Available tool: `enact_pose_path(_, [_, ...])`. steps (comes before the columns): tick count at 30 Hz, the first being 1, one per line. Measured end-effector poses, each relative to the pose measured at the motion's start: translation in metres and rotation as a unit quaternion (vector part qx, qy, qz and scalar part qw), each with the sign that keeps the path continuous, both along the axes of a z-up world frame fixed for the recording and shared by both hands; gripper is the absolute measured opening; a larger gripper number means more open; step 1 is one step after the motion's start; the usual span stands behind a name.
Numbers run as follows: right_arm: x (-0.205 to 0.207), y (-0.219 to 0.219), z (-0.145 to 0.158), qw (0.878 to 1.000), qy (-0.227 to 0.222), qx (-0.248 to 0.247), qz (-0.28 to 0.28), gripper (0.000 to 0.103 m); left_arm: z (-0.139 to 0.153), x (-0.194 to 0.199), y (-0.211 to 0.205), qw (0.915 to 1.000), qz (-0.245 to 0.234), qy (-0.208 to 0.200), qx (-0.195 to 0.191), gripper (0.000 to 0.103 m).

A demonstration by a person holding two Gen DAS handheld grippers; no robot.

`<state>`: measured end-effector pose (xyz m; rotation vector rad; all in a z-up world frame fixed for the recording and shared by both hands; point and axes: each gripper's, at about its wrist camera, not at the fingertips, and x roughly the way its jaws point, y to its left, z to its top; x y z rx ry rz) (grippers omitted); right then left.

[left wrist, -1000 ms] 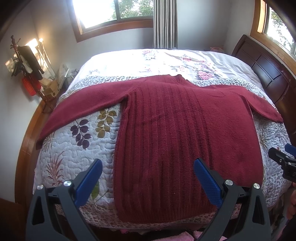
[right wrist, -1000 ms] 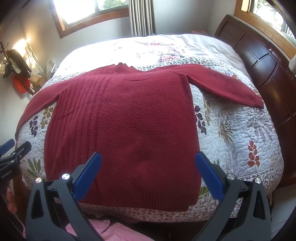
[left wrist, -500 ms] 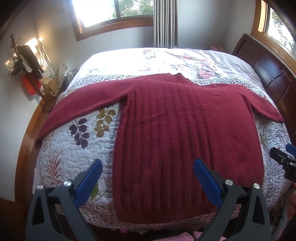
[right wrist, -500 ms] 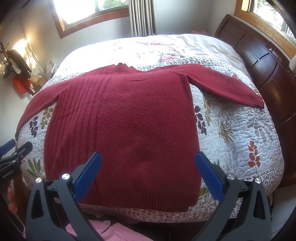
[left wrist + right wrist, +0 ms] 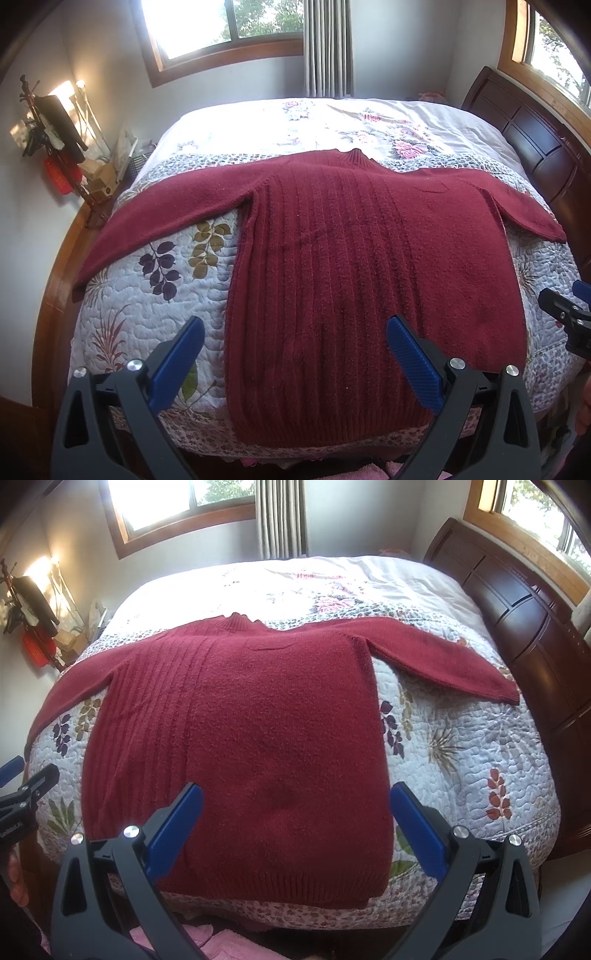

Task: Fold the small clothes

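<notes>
Only a partial white print shows on your left gripper (image 5: 22,805) (too cut off to read). Nothing has shifted: the maroon sweater (image 5: 354,280) lies flat, sleeves spread, on the quilt (image 5: 155,295). Both grippers hover past its hem; your right gripper (image 5: 295,819) and left stand wide apart, empty.
</notes>
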<state>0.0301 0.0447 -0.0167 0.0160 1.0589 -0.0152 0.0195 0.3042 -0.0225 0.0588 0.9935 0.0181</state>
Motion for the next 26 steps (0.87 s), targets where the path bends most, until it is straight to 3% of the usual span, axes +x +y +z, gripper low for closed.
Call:
enact_pose_path(5, [-0.001, -0.009, 0.005, 0.998, -0.016, 0.055, -0.001, 0.1, -0.001, 0.001, -0.002, 1.0, -0.001, 0.002, 0.006, 0.099])
enact_pose_path(11, [-0.013, -0.006, 0.018, 0.996, -0.079, 0.034, -0.005, 0.101, -0.001, 0.002, -0.007, 0.9999, -0.005, 0.003, 0.011, 0.099])
enact_pose_path(26, [-0.003, -0.006, 0.014, 0.998, -0.068, -0.001, -0.019, 0.1, -0.003, 0.008, -0.012, 0.9996, -0.009, 0.001, 0.026, 0.099])
